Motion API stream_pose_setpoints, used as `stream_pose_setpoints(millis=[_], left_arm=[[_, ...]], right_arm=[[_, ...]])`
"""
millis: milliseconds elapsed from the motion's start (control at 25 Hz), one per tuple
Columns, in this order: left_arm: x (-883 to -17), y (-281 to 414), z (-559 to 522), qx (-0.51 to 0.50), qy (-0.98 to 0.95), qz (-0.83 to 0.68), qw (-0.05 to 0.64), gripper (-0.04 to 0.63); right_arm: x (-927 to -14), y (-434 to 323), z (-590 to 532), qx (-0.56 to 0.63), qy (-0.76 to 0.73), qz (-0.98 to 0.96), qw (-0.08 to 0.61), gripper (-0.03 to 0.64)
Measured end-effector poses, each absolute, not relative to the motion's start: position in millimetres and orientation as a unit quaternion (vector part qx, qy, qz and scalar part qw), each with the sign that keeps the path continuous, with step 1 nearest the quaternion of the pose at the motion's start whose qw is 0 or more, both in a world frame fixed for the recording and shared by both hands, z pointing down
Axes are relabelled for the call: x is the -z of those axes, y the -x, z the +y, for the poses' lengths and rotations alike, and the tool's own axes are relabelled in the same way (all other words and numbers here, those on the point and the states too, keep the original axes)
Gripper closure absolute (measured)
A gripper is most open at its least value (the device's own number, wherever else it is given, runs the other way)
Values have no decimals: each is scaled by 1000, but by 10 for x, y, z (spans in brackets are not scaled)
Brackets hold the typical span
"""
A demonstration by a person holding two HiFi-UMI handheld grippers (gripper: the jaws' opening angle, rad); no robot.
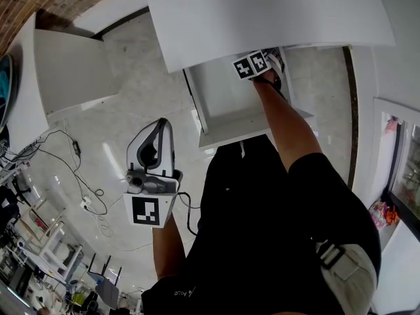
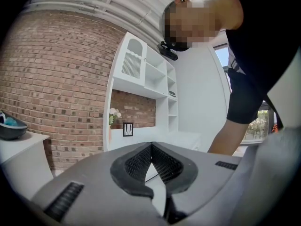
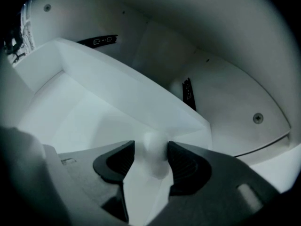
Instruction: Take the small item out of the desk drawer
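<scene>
right hand-held gripper (image 3: 150, 147) open, small item (image 3: 153, 158) between

The person's bare right arm (image 1: 289, 126) reaches straight forward, and its dark grey two-jaw right claw (image 3: 150, 149) has its jaws wide apart. The bare left forearm (image 1: 167, 245) is bent close to the body. It holds the white-and-grey left claw (image 1: 159, 126) lower, with its jaws closed tip to tip.

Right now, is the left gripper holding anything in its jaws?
No, the left gripper has its jaws shut tip to tip with nothing between them.
</scene>
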State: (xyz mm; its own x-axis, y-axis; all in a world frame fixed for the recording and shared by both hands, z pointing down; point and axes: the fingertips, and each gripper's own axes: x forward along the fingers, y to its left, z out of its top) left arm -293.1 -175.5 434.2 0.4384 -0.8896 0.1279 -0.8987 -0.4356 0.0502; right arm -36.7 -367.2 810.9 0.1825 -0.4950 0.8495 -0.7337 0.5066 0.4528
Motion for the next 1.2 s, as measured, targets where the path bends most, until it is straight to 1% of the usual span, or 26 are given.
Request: stream_pose_setpoints(millis=[80,160,320,480,720,1000,1200], left_arm=[[-4348,2933,-1753,-43,-847,-527,55,595],[-4360,2919,-1749,-46,-849,-524,55,595],[-4378,2891,-1704,-47,-850,-521,56,595],[-4355,2853,-1693,-44,-851,-520,54,595],[-4280,2698,-1773,-36,-856,-514,43,595],[-4092,2368,-1896,-43,-861,-507,27,595],[-3988,2037,-1925,-38,-859,-509,37,595]], right_arm=[[-8133,367,-3668,-95,-485,-629,600,408],[-8154,362,-3673,-97,-486,-627,601,445],[-8149,366,-3664,-102,-480,-631,601,453],[-8078,389,-3582,-118,-474,-646,586,454],[-7746,590,-3335,-143,-447,-696,543,454],[-6993,577,-2986,-134,-400,-759,496,454],[-6174,512,-2821,-108,-371,-829,404,454]])
